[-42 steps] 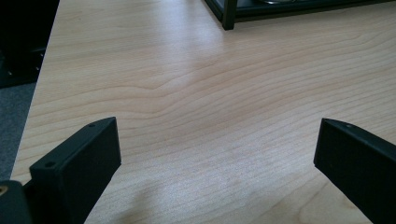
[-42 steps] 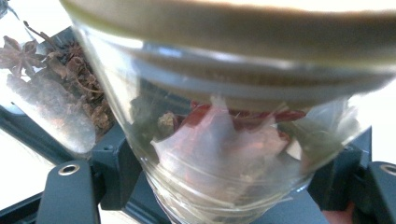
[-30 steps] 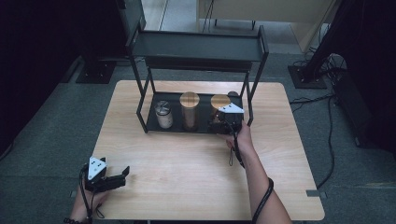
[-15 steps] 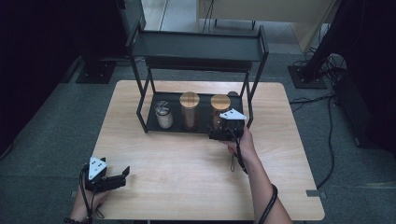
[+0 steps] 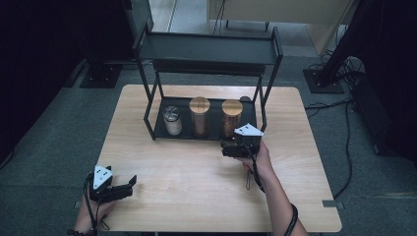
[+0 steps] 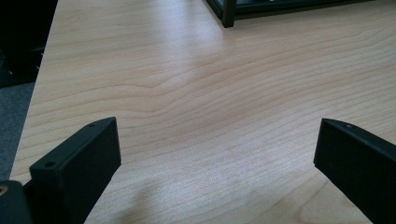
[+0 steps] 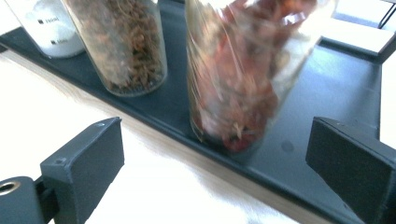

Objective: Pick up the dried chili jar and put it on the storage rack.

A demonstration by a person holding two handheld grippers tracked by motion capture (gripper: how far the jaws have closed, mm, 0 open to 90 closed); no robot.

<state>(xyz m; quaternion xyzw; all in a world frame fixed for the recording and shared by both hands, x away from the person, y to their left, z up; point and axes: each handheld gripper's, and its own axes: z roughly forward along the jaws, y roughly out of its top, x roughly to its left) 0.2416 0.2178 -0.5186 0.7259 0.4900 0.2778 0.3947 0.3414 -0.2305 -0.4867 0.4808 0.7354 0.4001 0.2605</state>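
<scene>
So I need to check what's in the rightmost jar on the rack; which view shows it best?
The right gripper view: the rightmost jar is close, with reddish pieces visible through the glass. The high view shows it small, mostly its wooden lid.

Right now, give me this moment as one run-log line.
right gripper: jaws just opened, clear of red-filled jar | jar: standing on rack's lower shelf | left gripper: open over table

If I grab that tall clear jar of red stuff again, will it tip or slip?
The tall clear jar of red dried pieces stands narrow and high, so it probably tips if nudged near its wooden lid. Its smooth glassy wall looks slippery; grip low.
</scene>
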